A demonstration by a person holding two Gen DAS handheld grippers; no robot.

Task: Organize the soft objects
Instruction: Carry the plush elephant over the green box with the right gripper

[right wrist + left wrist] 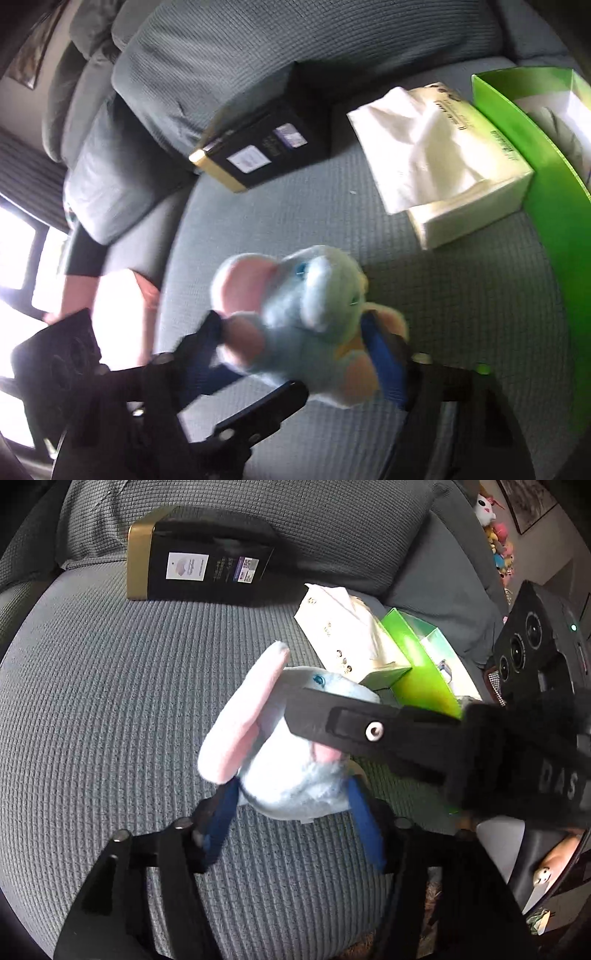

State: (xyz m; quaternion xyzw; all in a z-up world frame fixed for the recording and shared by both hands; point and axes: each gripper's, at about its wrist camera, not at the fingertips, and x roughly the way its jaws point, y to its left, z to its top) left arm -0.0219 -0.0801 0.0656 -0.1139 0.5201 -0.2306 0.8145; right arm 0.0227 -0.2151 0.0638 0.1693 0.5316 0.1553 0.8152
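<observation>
In the left wrist view, a grey ribbed sofa seat [92,709] is seen across the frame, with a back cushion [258,513] behind it. At upper left a black box [199,557] with a gold edge is stood on the seat against that cushion. At centre a pale blue plush toy [295,779] with pink ears is located between the blue fingers [221,819] of the left gripper [291,786]; its jaws are partly spread and pinched on the toy, both pads being in contact with its flanks. Whether the toy also rests on the seat cannot be determined. To the right, a white tissue box [332,635] is laid beside a green box [424,679]. The right gripper [369,731] is brought in from the right edge, one black finger being laid across the toy's head. A row of small soft figures [496,539] is visible at the far upper right. In the right wrist view, a hand [122,306] is seen at left on the left gripper [266,410], one finger of which is extended to the underside of the toy. At centre the plush toy [306,314] is pinched between the widely spread blue fingers [382,354] of the right gripper [291,321]. Behind it stands the black box [266,155]; further right lie the tissue box [436,162] and the green box [546,177], touching each other.
</observation>
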